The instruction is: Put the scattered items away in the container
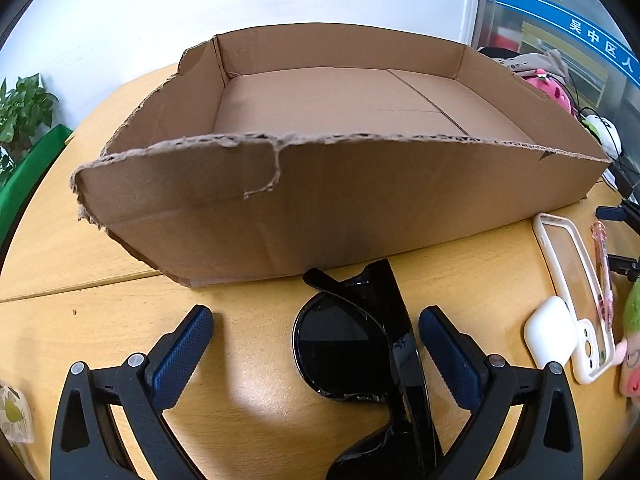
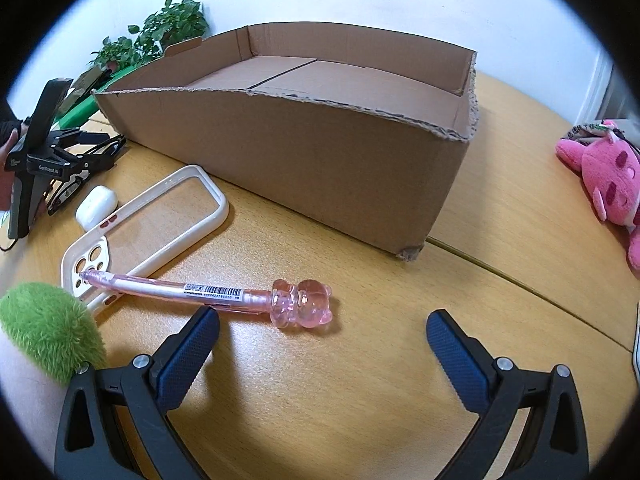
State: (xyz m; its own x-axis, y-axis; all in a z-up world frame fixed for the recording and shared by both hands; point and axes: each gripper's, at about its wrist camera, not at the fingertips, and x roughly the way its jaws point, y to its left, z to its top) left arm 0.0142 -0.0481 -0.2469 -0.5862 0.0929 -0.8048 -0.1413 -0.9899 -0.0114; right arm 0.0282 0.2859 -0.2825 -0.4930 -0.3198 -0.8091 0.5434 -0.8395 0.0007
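A shallow torn cardboard box (image 1: 320, 200) (image 2: 304, 152) stands on the wooden table, with nothing inside it. My left gripper (image 1: 316, 336) is open, its fingers on either side of black sunglasses (image 1: 360, 352) that lie on the table in front of the box. My right gripper (image 2: 322, 336) is open and empty, just short of a pink pen with a bear-shaped top (image 2: 208, 292). The pen rests partly on a white phone case (image 2: 152, 224). White earbuds case (image 2: 96, 204) (image 1: 550, 330) lies beside the phone case.
A green plush toy (image 2: 48, 328) sits at the left of the right wrist view. A pink plush toy (image 2: 604, 184) lies to the right of the box. Potted plants (image 2: 160, 32) stand behind the table. The left gripper also shows in the right wrist view (image 2: 52, 160).
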